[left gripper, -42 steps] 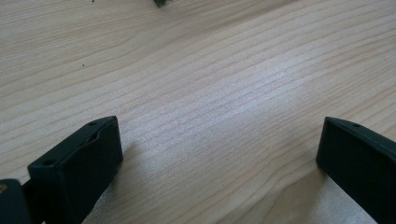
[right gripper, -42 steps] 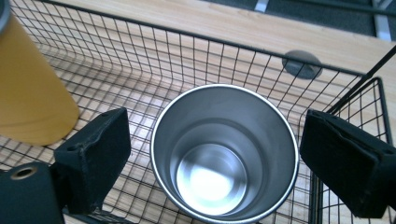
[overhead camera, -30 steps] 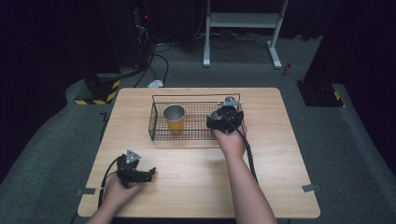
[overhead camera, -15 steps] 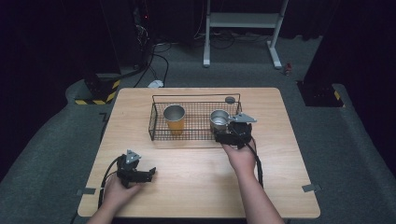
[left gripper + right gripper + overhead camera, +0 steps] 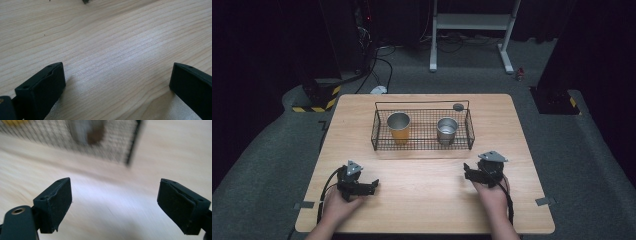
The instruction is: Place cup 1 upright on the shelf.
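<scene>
A black wire basket [image 5: 422, 145] stands at the middle of the wooden table [image 5: 427, 200]. Inside it an orange cup [image 5: 398, 127] with a metal rim stands at the left and a silver metal cup [image 5: 447, 130] at the right. My left gripper [image 5: 373, 185] rests on the table near the front left, open and empty; its jaws stand wide apart over bare wood [image 5: 117, 65]. My right gripper [image 5: 467, 172] rests at the front right, also open and empty. In the right gripper view the basket [image 5: 117, 152] and the silver cup [image 5: 86, 131] show blurred ahead.
A small dark round object [image 5: 458, 106] lies on the table just behind the basket's far right corner. Beyond the table's far edge are cables, a white stand and black-and-yellow floor markers [image 5: 317, 107].
My right gripper has let go of the silver cup in the basket and drawn back toward the front right of the table, open. The left gripper has stayed put.
</scene>
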The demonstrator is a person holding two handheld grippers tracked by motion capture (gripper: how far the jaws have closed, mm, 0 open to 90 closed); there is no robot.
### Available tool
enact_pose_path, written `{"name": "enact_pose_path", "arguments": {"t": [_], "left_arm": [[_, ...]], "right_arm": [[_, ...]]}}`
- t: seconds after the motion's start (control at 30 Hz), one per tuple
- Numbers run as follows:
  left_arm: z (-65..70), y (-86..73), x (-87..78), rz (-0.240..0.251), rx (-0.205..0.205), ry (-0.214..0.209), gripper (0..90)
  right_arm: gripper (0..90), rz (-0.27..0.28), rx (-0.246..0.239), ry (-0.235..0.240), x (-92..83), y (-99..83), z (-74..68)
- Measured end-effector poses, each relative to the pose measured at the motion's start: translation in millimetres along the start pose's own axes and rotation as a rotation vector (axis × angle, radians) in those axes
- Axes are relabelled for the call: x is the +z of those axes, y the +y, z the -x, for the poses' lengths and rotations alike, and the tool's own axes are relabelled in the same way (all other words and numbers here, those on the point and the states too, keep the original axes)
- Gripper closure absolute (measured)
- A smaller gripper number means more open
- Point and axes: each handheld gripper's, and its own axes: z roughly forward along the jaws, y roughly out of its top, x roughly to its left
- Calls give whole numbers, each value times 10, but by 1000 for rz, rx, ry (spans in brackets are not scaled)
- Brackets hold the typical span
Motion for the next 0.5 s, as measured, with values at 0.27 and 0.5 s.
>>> {"name": "enact_pose_path", "arguments": {"t": [0.27,0.5], "left_arm": [[0,0,0,0,1,0,7],[-3,0,2,3,-6,6,7]], "right_arm": [[131,-84,5,-10,-119,-408,151],[123,-88,16,2,-112,-407,109]]}}
